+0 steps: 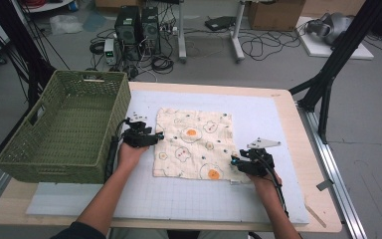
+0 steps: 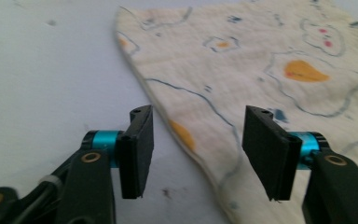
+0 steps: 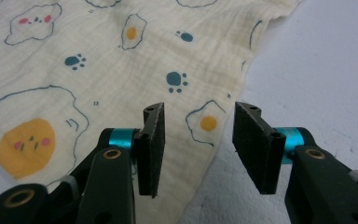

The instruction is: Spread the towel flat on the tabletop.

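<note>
Cloth: 1 cream, crinkled cotton square printed with fried eggs and blue paw marks (image 1: 193, 143), lying flat and spread on the pale grey gridded mat (image 1: 189, 199) at the middle of the light wooden table (image 1: 318, 219). Outline close to square, no marked long axis; edges roughly parallel to the mat's edges.

High view: cloth whole, 1 green woven plastic basket (image 1: 67, 129) at the table's left end, cables and computer towers on the floor beyond. Left gripper (image 1: 151, 137) at the cloth's left edge, right gripper (image 1: 238, 162) at its near right corner.

Left gripper view: close detail of the cloth's hemmed edge (image 2: 186, 135), running up between the 2 black jaws; orange yolk and blue outlines visible. Jaws apart, pads clear of the fabric.

Right gripper view: crinkle weave, pink-cheeked egg faces and teal paws legible. Cloth's right edge (image 3: 223, 140) passes between the jaws; 1 small egg print (image 3: 208, 122) sits in the gap. Jaws apart, not pressing on the cloth.
</note>
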`<state>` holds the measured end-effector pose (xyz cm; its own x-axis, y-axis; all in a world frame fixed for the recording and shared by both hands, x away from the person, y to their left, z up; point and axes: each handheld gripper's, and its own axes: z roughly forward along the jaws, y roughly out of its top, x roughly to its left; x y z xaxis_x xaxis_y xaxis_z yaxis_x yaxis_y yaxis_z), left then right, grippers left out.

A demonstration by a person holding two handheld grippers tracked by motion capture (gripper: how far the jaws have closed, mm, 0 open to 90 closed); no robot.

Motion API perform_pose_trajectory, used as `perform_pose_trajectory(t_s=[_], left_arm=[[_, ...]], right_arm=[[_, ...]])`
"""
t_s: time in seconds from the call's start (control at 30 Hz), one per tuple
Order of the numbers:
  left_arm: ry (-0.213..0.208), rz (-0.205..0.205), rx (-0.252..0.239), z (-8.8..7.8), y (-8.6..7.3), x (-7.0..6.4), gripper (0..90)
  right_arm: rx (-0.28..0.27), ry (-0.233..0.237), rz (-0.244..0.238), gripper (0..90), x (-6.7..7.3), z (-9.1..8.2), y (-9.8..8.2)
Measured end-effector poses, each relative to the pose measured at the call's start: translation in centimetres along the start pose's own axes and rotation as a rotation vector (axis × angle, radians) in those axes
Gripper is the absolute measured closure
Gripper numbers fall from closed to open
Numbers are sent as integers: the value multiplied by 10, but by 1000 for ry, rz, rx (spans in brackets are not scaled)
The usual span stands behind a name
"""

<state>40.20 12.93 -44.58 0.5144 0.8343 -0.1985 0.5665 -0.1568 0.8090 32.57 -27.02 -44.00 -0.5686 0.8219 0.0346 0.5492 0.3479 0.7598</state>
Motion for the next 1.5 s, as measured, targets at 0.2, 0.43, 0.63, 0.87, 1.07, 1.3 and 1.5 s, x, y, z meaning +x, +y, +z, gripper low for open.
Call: perform_pose_trajectory(t_s=[0.2, 0.43, 0.63, 0.87, 1.07, 1.3, 1.5], left_arm=[[-28, 43, -27, -13, -13, -14, 330], [-41, 43, -7, -30, -27, -21, 330], [-74, 47, 18, -38, -37, -31, 352], [-67, 110, 63, -36, -41, -37, 446], [-47, 209, 81, -42, -45, -43, 758], [-73, 180, 71, -48, -51, -43, 871], [-84, 159, 55, -57, -55, -40, 871]], right_arm=[[15, -6, -17, 578, 3, -9, -5], [3, -11, -31, 580, 8, -22, -17], [4, 6, -33, 571, 16, -20, -21], [28, 16, -57, 568, 24, -11, -18], [30, 22, -63, 607, 24, -10, -19], [62, 59, -67, 857, 25, -13, -17], [74, 69, -72, 872, 26, -13, -16]])
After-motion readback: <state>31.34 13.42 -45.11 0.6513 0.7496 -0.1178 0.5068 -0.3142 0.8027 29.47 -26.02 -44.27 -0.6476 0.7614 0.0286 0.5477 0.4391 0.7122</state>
